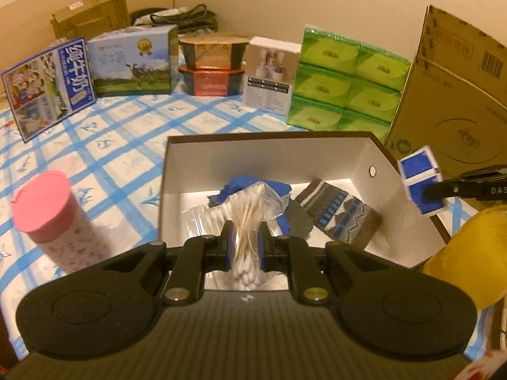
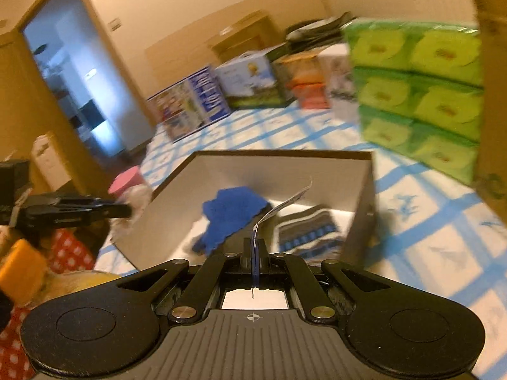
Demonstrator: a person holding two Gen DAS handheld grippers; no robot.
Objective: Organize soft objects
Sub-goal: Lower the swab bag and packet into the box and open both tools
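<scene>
An open white box point(image 1: 202, 171) stands on the blue-checked cloth and holds a blue cloth point(image 1: 253, 186) and a grey patterned sock point(image 1: 342, 215). My left gripper point(image 1: 244, 240) is shut on a clear bag of cotton swabs point(image 1: 250, 215), held over the box's near edge. My right gripper point(image 2: 254, 247) is shut on a thin blue-and-white packet point(image 2: 279, 205), seen edge-on above the box point(image 2: 285, 164). In the left wrist view that packet point(image 1: 418, 177) and the right gripper point(image 1: 443, 190) hang just outside the box's right wall. The blue cloth point(image 2: 234, 212) and sock point(image 2: 310, 231) show in the right wrist view too.
A pink-lidded cylinder point(image 1: 54, 215) stands left of the box. Milk cartons point(image 1: 50, 85), stacked tins point(image 1: 209, 63), a white carton point(image 1: 269, 76) and green tissue packs point(image 1: 345, 82) line the back. A tall cardboard box point(image 1: 453, 95) stands at right. A yellow object point(image 1: 475, 259) lies near right.
</scene>
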